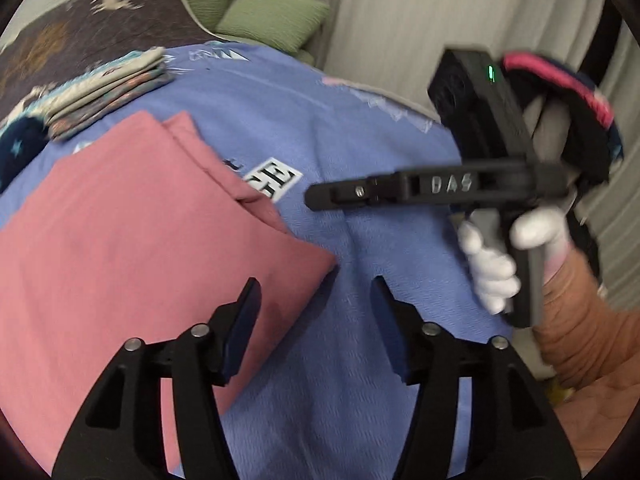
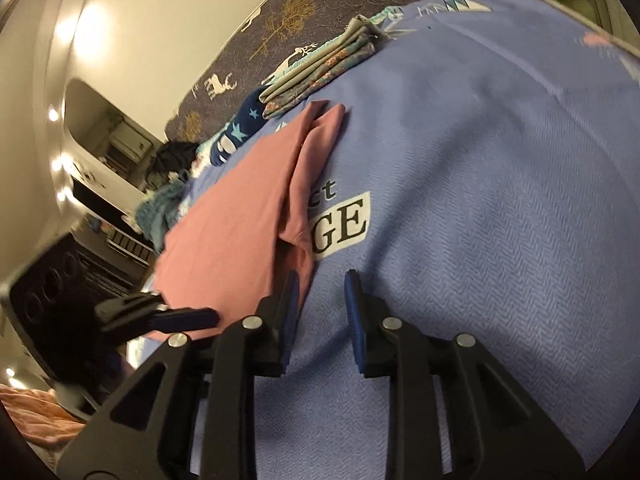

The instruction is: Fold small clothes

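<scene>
A pink folded garment (image 1: pixel 140 220) (image 2: pixel 240 220) lies on a blue cloth with a printed label (image 1: pixel 340 120) (image 2: pixel 480 160). My left gripper (image 1: pixel 316 284) hangs open just above the garment's near right corner, with nothing between its pads. It also shows at the left edge of the right wrist view as the left gripper (image 2: pixel 200 316), seen from the side. My right gripper (image 2: pixel 322 276) stands open by a narrow gap over the blue cloth, its left pad beside the pink edge, holding nothing. A white-gloved hand (image 1: pixel 492 272) carries the right gripper (image 1: pixel 320 196), which points left.
A stack of folded patterned clothes (image 1: pixel 112 84) (image 2: pixel 320 68) sits at the far edge of the blue cloth, next to a navy star-print piece (image 2: pixel 240 128). A dark deer-print cover (image 1: pixel 80 20) lies behind. Green cushions (image 1: pixel 272 16) and a pale curtain (image 1: pixel 440 20) stand beyond.
</scene>
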`<move>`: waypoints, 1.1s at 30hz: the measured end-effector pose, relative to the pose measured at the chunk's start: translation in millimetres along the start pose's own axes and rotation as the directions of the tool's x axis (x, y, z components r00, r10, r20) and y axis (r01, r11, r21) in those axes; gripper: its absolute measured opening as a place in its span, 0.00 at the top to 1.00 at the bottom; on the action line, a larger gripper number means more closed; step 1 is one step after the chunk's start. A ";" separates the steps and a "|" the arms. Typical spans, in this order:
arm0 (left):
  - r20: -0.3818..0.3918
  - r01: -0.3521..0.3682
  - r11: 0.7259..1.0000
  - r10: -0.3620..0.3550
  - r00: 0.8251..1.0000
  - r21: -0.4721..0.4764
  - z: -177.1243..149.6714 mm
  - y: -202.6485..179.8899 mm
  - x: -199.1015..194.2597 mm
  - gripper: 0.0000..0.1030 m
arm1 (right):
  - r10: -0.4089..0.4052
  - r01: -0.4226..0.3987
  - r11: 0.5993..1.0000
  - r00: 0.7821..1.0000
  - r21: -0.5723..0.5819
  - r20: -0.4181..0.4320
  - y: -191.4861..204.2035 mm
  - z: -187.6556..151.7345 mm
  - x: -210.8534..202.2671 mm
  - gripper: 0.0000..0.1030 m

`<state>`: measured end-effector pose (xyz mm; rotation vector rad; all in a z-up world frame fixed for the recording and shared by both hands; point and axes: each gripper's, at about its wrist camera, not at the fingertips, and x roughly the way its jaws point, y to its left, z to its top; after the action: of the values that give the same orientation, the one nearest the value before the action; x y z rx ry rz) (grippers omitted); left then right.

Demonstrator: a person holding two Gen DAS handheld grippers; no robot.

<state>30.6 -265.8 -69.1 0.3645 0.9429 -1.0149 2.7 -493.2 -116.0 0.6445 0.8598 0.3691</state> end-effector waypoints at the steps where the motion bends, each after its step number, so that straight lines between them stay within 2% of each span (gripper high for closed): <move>1: -0.024 -0.029 0.999 0.030 0.999 0.031 -0.1 -5.4 8.9 0.43 | 0.013 -0.013 1.000 1.000 0.010 0.000 -2.6 -0.1 1.1 0.76; 4: -0.048 -0.090 0.992 0.094 0.994 0.084 3.1 -14.9 24.2 0.43 | 0.047 -0.047 0.999 0.999 0.017 0.004 -5.6 -0.2 1.9 0.74; 6: -0.038 -0.100 0.991 0.104 0.994 0.085 7.7 -8.3 26.5 0.44 | 0.065 -0.065 0.998 0.998 0.019 0.005 -7.0 0.1 1.3 0.72; 7: -0.037 -0.099 0.992 0.102 0.994 0.076 8.7 -5.2 26.7 0.48 | 0.068 -0.068 0.997 0.998 0.021 0.005 -7.2 0.5 1.4 0.72; 9: -0.029 -0.082 0.995 0.083 0.996 0.051 12.2 2.4 26.9 0.88 | 0.077 -0.077 0.997 0.997 0.024 0.001 -7.3 1.8 0.8 0.71; 10: -0.033 -0.058 0.998 0.059 0.998 0.031 13.9 7.8 26.7 0.97 | 0.080 -0.080 0.996 0.997 0.026 -0.003 -6.1 4.3 -0.1 0.68; 12: -0.037 -0.031 0.999 0.031 0.999 0.008 14.5 12.8 27.6 0.97 | 0.066 -0.066 0.998 0.998 -0.004 -0.003 -2.0 14.2 -2.3 0.63; 14: -0.034 -0.019 1.000 0.019 0.999 -0.001 14.5 13.8 28.0 0.97 | 0.001 0.000 0.998 1.000 -0.058 0.006 4.5 31.1 -3.1 0.58; 17: -0.019 -0.007 1.000 0.007 1.000 0.003 13.9 9.5 25.8 0.97 | -0.017 0.015 0.996 1.000 -0.088 -0.019 8.0 64.9 11.6 0.56; 24: -0.015 0.009 1.000 -0.009 1.000 -0.007 12.2 9.4 26.3 0.97 | -0.007 -0.002 0.998 0.988 -0.060 -0.151 2.8 135.1 85.0 0.56; 27: -0.014 0.015 1.000 -0.015 1.000 -0.003 11.4 7.3 27.4 0.97 | 0.040 -0.043 0.999 0.977 -0.011 -0.211 -3.7 151.6 116.8 0.53; 28: -0.013 0.021 1.000 -0.021 1.000 0.000 11.0 6.7 27.2 0.97 | 0.072 -0.070 0.997 0.975 0.017 -0.211 -6.2 155.4 124.1 0.56; 29: -0.012 0.025 1.000 -0.025 1.000 0.004 10.3 6.5 27.3 0.97 | 0.089 -0.085 0.996 0.975 0.028 -0.204 -6.0 158.1 128.9 0.86; 30: -0.013 0.027 1.000 -0.027 1.000 0.006 9.8 6.9 27.8 0.97 | 0.090 -0.087 0.996 0.976 0.026 -0.198 -5.0 158.6 130.3 0.95; 33: -0.013 0.058 0.998 -0.058 0.998 -0.016 9.2 13.2 31.8 0.97 | 0.106 -0.107 0.994 0.992 -0.004 -0.067 2.6 162.4 116.6 0.97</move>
<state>52.5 -282.8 -91.5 0.3333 0.9777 -1.0587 202.2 -488.3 -103.7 0.6758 0.8890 0.4921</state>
